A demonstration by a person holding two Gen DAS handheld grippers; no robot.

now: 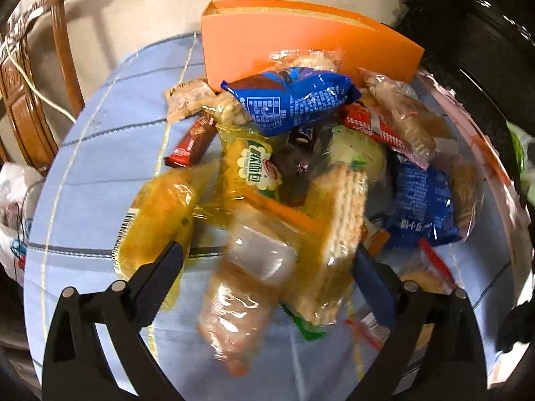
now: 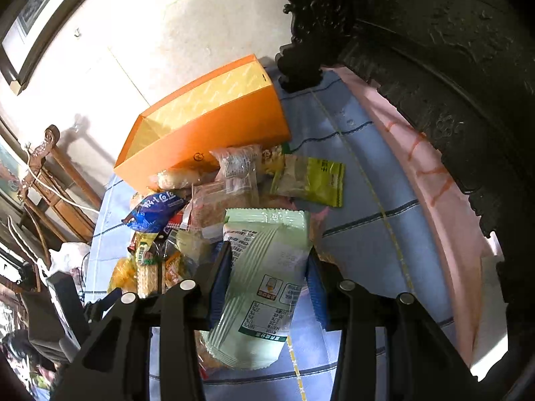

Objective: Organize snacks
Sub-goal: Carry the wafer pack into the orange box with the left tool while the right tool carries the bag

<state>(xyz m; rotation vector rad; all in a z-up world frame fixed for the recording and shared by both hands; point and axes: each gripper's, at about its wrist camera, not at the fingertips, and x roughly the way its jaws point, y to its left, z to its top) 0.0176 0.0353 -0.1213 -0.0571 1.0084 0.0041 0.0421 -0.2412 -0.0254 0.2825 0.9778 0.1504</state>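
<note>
A pile of wrapped snacks (image 1: 301,140) lies on a blue checked cloth (image 1: 93,193), in front of an open orange box (image 1: 301,40). My left gripper (image 1: 267,257) is open above the near side of the pile, with a clear-wrapped cake packet (image 1: 244,284) and a wafer pack (image 1: 337,220) between its fingers, blurred. My right gripper (image 2: 267,267) is shut on a pale green snack packet (image 2: 264,284), held above the cloth near the pile (image 2: 200,200). The orange box (image 2: 207,127) stands behind the pile, empty as far as I see.
A blue bag (image 1: 294,100) tops the pile. A yellow-green packet (image 2: 311,180) lies to the right of the pile. A wooden chair (image 1: 30,93) stands at the left. Dark carved furniture (image 2: 434,67) rises at the right. The left gripper's body (image 2: 67,300) shows at lower left.
</note>
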